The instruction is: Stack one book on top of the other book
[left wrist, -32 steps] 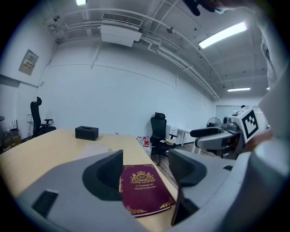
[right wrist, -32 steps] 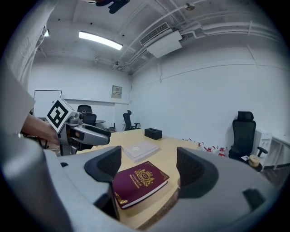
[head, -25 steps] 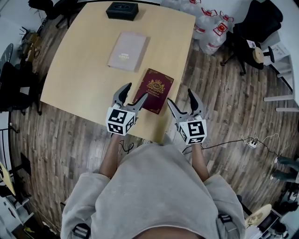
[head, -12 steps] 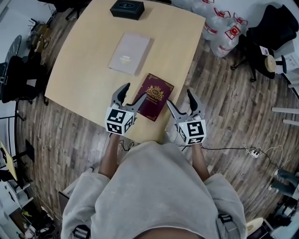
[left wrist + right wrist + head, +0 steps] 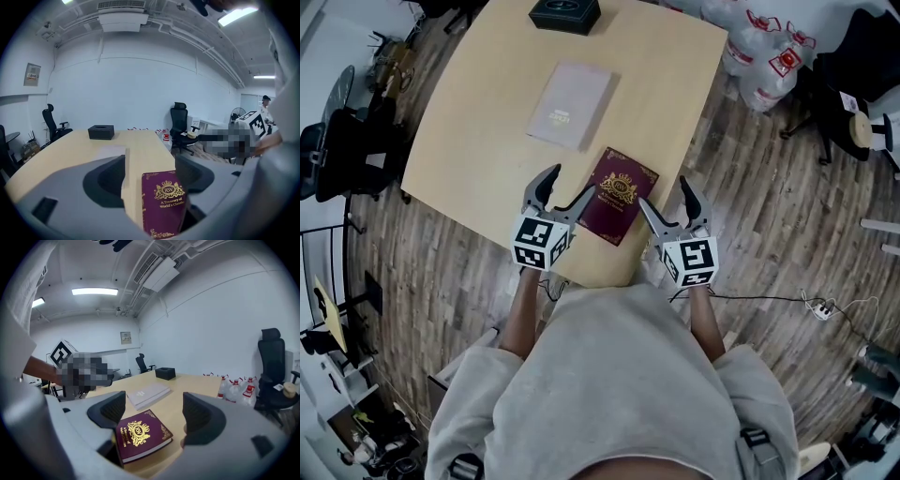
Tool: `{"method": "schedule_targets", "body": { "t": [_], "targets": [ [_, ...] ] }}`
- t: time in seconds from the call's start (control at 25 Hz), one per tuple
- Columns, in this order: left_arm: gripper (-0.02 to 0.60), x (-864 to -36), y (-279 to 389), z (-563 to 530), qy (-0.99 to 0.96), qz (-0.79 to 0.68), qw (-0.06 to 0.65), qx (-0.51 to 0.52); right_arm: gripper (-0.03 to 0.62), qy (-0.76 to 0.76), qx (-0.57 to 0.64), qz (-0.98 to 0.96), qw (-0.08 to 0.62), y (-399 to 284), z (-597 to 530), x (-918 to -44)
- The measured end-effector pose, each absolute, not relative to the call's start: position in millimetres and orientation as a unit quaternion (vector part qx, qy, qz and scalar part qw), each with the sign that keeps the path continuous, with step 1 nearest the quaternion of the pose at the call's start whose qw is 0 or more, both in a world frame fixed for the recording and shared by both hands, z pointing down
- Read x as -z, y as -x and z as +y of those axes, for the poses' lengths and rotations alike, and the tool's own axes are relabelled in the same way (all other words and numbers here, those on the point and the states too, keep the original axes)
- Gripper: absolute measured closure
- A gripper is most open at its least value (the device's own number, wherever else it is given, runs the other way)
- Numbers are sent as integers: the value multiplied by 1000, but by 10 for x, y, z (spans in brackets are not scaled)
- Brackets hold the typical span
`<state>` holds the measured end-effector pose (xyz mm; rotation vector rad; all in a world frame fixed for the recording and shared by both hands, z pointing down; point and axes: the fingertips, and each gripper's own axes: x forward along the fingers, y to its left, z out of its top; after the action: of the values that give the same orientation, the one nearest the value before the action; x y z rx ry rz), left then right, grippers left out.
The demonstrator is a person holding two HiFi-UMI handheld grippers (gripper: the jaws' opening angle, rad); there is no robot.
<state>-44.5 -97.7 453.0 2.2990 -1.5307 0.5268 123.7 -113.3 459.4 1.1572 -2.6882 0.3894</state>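
An office with a plank floor and a light wooden table (image 5: 478,150). A maroon book (image 5: 619,195) lies flat near the table's front edge, and a pale book (image 5: 570,105) lies further back, apart from it. The left gripper (image 5: 569,185) and right gripper (image 5: 667,197) flank the maroon book, jaws wide and empty. Best approach, likely: pinch opposite edges, lift level, and align it over the pale book.

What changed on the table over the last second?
Both the left gripper and the right gripper edged forward, closing in on either side of the maroon book. Neither took hold of anything; their jaws stay wide open. The maroon book, the pale book and the black box lie where they were.
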Motion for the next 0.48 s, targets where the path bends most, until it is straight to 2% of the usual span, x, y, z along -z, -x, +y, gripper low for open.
{"method": "schedule_targets", "body": {
  "t": [0.48],
  "targets": [
    [233,-4943,591,-1059,-848,-459,191,-183,224,-457,-142,-869,126,-1063,-1096,-4833]
  ]
}}
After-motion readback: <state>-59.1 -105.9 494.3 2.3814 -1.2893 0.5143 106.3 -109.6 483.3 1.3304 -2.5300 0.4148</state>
